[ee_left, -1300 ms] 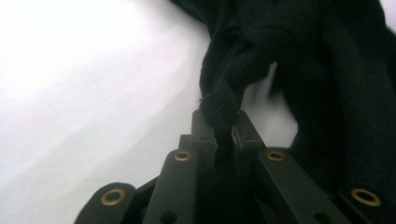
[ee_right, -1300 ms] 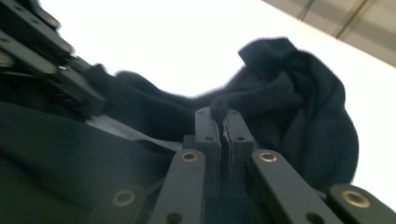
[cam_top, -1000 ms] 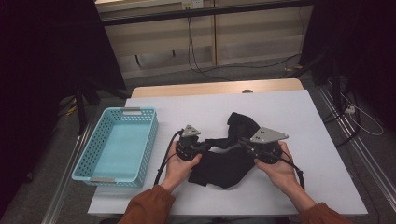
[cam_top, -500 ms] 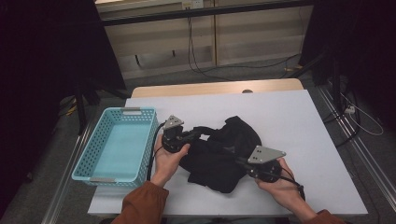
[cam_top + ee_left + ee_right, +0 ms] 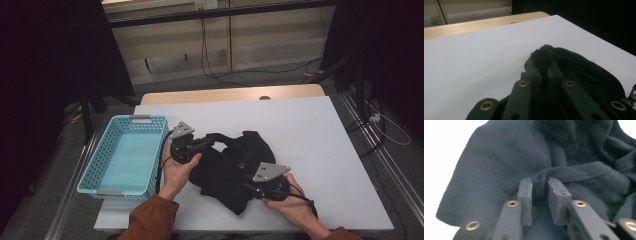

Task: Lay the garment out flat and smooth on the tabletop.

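Note:
A black fleece garment lies crumpled on the white table. My left gripper, held just right of the basket, is shut on a bunched edge of the garment. In the left gripper view the cloth bulges out of the closed tips of this gripper. My right gripper sits at the garment's near right side. Its jaws have just been opening. In the right gripper view they stand apart around a raised fold of the garment, so this gripper is not pinching it.
A light blue plastic basket stands empty at the table's left edge, close to my left hand. Bare white tabletop stretches to the right and behind the garment. Beyond the table's far wooden edge are floor cables and dark stands.
My left gripper has moved left toward the basket, pulling the garment's edge with it. My right gripper has moved toward the table's near edge. The garment now lies more spread out between them.

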{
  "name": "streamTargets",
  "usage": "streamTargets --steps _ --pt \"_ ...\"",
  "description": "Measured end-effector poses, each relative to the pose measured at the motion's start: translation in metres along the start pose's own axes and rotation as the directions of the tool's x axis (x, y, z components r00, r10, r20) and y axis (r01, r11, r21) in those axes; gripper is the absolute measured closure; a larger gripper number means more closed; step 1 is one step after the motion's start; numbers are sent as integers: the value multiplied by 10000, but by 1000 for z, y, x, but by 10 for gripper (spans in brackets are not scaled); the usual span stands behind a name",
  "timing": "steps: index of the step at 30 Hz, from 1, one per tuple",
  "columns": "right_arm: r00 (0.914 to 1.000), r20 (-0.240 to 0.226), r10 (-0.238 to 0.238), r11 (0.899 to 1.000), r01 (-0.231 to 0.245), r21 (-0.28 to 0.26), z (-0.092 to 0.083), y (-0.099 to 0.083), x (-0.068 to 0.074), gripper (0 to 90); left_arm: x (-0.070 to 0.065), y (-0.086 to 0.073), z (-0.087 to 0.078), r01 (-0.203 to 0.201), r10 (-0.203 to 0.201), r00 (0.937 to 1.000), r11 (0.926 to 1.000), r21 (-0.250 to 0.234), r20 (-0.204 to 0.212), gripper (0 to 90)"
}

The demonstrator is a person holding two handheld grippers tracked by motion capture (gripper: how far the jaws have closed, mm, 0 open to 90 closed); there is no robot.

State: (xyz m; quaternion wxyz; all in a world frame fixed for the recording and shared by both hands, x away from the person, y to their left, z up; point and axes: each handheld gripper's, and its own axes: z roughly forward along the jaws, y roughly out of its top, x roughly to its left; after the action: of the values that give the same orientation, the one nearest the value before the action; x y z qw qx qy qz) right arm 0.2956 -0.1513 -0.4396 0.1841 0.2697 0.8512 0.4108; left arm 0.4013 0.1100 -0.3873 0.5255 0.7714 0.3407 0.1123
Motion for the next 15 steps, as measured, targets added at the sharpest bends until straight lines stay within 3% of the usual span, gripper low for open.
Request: streamTargets --steps 1,3,6,11,12,13,15 --pt "10000 0 0 10000 0 0 0 0 0 661 0 0 0 -67 67 10000 10000 13 -8 840" --pt "9997 123 211 9996 -208 -199 -5 4 -3 550 0 1 0 -32 32 10000 10000 -30 8 840" --pt "9989 381 281 9976 -256 -645 -13 9 -8 481 -2 3 -1 -48 49 10000 10000 -85 80 840" --pt "9943 827 669 9920 -574 -1126 -20 18 -21 481 -13 10 0 -236 246 9992 9992 -323 309 840" --pt "9909 972 934 9882 -803 -1308 -20 24 -25 498 -20 13 1 -510 526 9974 9982 -322 499 840" --pt "9909 972 934 9882 -803 -1308 -20 24 -25 498 -20 13 1 -510 526 9974 9982 -322 499 840" --pt "9858 1499 759 9905 -573 -1247 -20 33 -26 508 -27 15 1 -721 746 9948 9967 -365 699 840"
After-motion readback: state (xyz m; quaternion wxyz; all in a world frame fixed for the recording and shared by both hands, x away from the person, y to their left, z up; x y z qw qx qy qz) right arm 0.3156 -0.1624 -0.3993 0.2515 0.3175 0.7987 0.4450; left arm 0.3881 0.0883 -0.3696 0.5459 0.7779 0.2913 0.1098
